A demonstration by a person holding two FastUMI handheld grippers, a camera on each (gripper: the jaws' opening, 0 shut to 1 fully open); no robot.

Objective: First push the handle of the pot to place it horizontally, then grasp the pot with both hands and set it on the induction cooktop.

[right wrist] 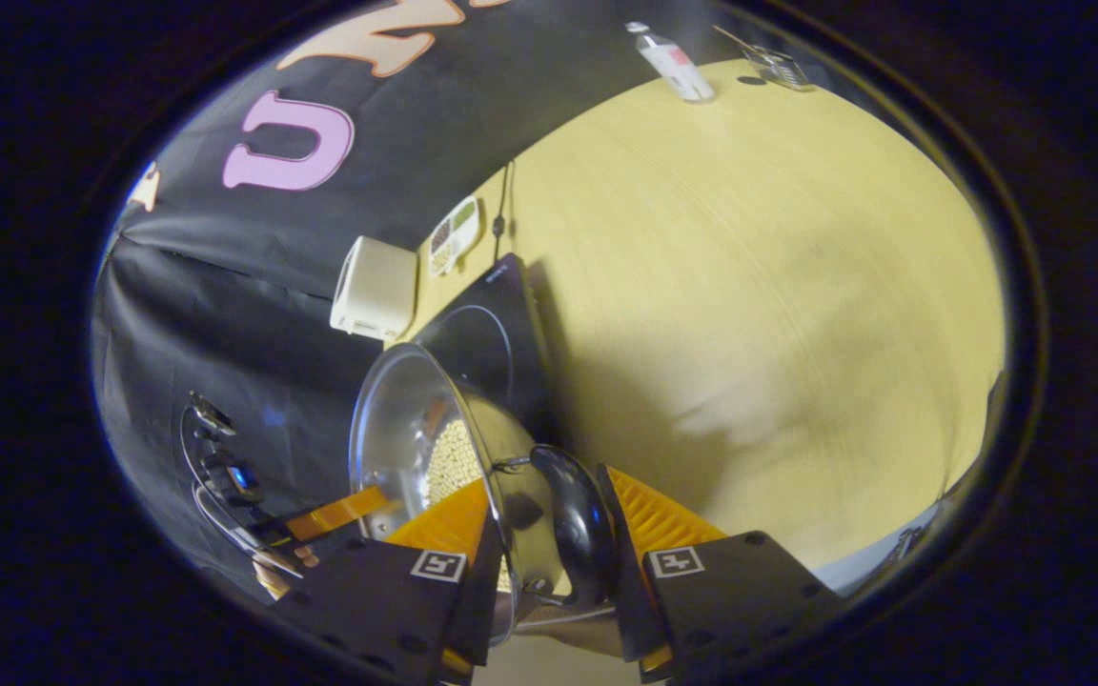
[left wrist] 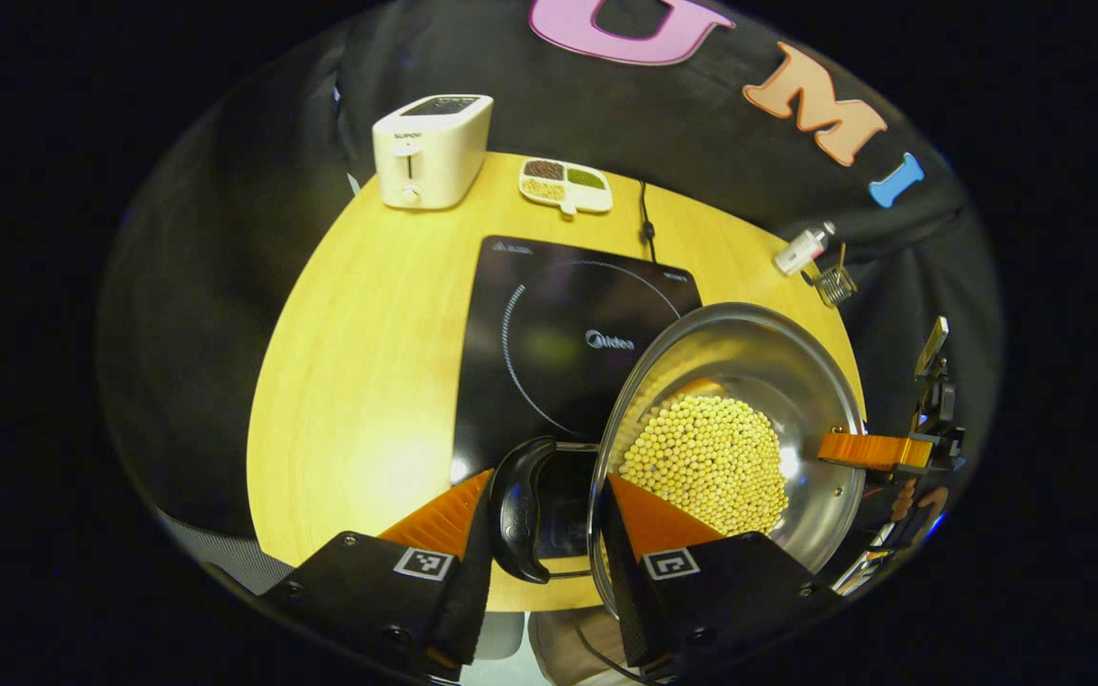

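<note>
Left claw: fingers straddle the pot's rim beside its near handle, one inside the pot, one outside. Right claw: same straddle at the pot's opposite rim and handle; seen from the left gripper view reaching in at the pot's far side

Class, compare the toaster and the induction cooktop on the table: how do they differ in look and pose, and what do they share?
1. Colour: the toaster is cream white; the induction cooktop is glossy black.
2. Shape: the toaster stands as a tall rounded box; the cooktop lies flat as a thin slab.
3. Place: the toaster sits at the table's far edge by the wall; the cooktop lies nearer the middle, beside the pot.
Shared: both rest on the yellow table.
</note>
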